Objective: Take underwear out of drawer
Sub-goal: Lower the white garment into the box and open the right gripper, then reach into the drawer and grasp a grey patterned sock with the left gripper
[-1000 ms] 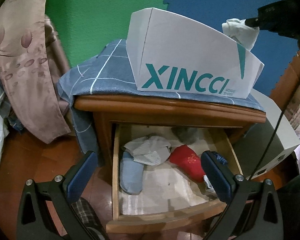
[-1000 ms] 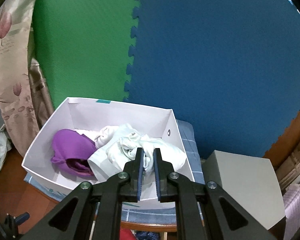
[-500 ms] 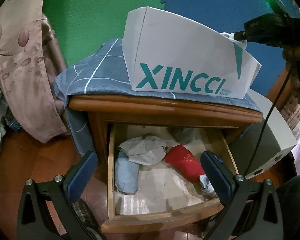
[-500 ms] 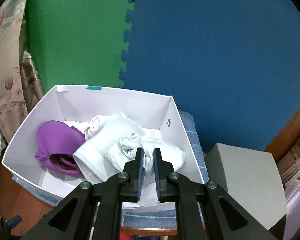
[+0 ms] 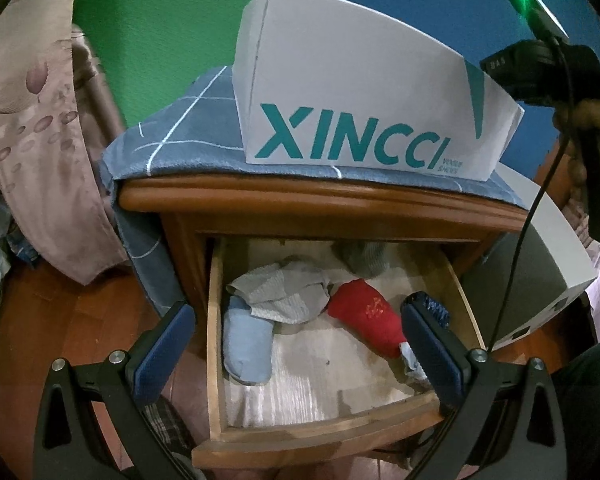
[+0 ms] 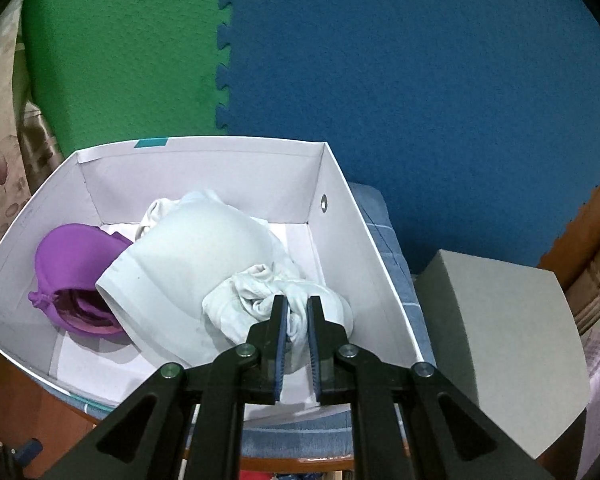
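Observation:
My right gripper (image 6: 297,305) is shut on a bunched white underwear piece (image 6: 260,300) and holds it low inside the white XINCCI box (image 6: 332,184), beside a pale folded garment (image 6: 188,256) and a purple bra (image 6: 72,256). The same box (image 5: 340,92) stands on the nightstand in the left wrist view, with the right gripper's body at its right end. Below it the drawer (image 5: 324,428) is pulled out. It holds a grey-white garment (image 5: 284,292), a light blue piece (image 5: 246,344), a red piece (image 5: 368,322) and a grey piece (image 5: 364,258). My left gripper (image 5: 296,332) hangs open above the drawer's front.
A blue checked cloth (image 5: 180,136) covers the nightstand top (image 5: 300,196). A grey box (image 6: 496,340) stands to the right of the nightstand. A floral curtain (image 5: 40,140) hangs at the left. Green and blue foam mats (image 6: 380,60) line the wall behind.
My right gripper has sunk with the white underwear from above the box rim down into the box. My left gripper has stayed over the open drawer.

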Tool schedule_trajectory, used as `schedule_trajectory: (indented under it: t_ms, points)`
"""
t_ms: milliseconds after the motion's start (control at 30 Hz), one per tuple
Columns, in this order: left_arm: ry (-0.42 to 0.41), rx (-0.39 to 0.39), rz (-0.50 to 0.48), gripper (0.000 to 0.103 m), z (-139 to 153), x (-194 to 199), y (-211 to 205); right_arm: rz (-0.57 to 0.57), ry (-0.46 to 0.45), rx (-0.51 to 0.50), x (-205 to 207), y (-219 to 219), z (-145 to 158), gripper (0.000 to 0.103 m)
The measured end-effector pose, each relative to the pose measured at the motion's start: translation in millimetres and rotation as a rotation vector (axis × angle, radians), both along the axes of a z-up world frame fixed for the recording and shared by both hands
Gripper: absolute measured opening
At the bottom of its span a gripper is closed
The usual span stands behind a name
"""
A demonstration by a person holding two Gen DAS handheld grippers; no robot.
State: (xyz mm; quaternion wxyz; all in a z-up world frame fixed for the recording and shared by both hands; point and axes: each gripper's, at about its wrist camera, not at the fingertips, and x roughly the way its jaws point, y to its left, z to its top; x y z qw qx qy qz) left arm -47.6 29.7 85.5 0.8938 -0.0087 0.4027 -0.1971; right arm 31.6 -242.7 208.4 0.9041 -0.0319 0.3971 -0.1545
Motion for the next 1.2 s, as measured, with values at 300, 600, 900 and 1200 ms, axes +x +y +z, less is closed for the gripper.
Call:
schedule_trajectory:
  t_ms: [300, 600, 900, 1200]
  points:
    - [0.001, 0.039, -0.028, 0.102, -8, -2, -10, -0.005, -0.026, 0.002, -4, -3, -2, 0.012]
    - [0.014, 0.067, -0.023, 0.102, -17, 1, -12, 0.017, -0.166, 0.032, -16, -10, -4, 0.065]
    - [0.016, 0.102, -0.080, 0.102, -31, -3, -25, -0.004, -0.401, -0.073, -144, -27, 35, 0.084]
    - [0.127, 0.155, -0.212, 0.102, -51, -17, -98, -0.140, -0.414, 0.141, -232, -86, -10, 0.084]
